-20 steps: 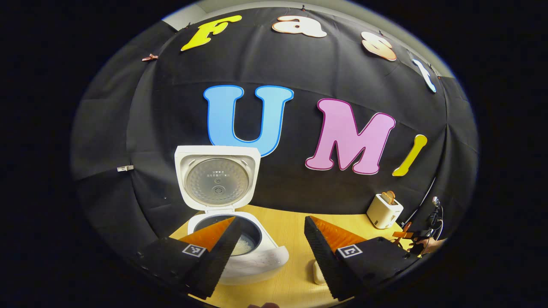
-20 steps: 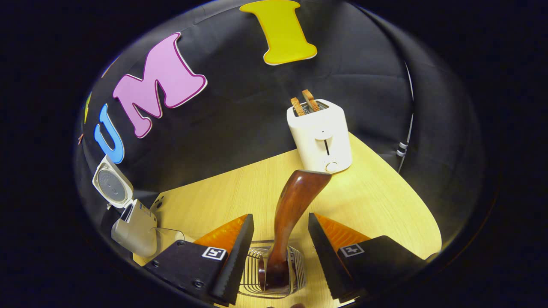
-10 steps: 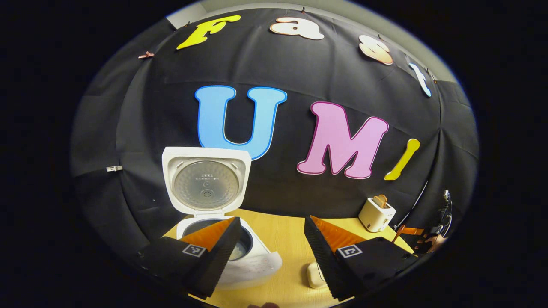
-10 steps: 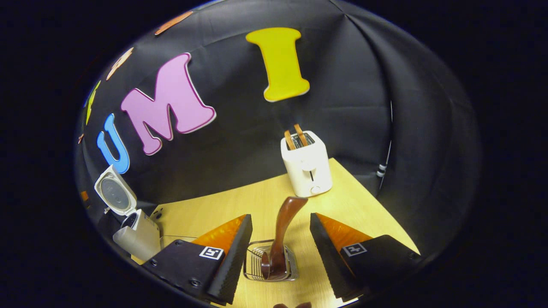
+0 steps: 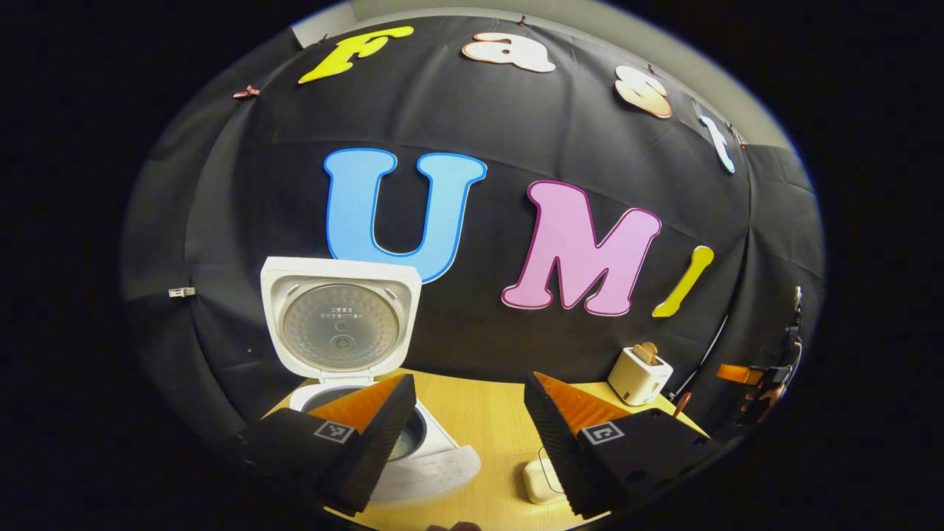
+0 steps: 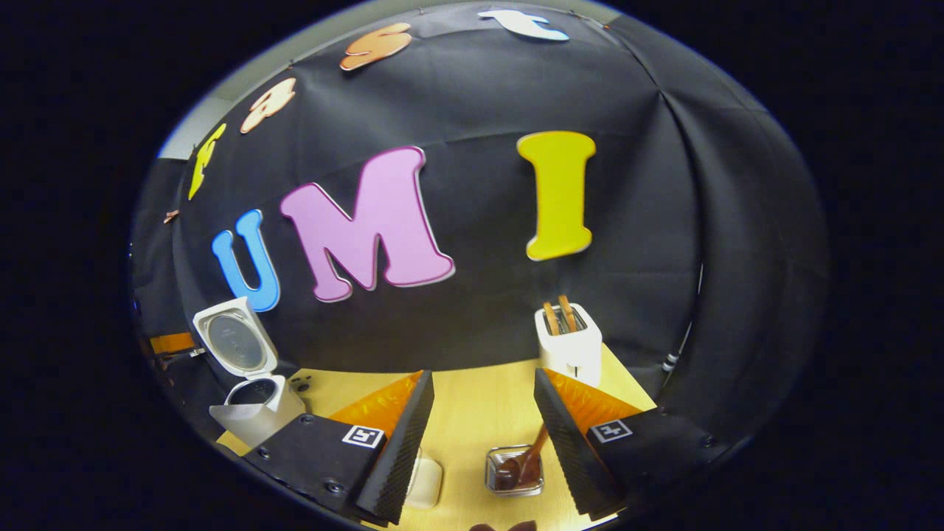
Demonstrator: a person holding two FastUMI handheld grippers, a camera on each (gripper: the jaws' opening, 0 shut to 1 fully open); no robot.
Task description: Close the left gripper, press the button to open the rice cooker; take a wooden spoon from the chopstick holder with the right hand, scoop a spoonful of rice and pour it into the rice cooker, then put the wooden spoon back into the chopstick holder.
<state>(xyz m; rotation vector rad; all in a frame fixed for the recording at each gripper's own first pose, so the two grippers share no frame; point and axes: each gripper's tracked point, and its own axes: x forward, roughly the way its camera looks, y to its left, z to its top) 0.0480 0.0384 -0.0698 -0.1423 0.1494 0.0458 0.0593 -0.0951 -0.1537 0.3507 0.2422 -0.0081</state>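
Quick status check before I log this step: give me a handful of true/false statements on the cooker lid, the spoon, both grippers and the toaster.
1. The rice cooker has its lid standing open. True.
2. The wooden spoon is clamped in the right gripper. False: the spoon sits in the chopstick holder on the table, and the gripper's fingers stand apart with nothing between them.
3. The left gripper is shut. False: its fingers are spread wide, holding nothing.
4. The toaster has slices sticking up out of its slots. True.
5. The chopstick holder lies tipped on its side. False: it stands upright on the table.
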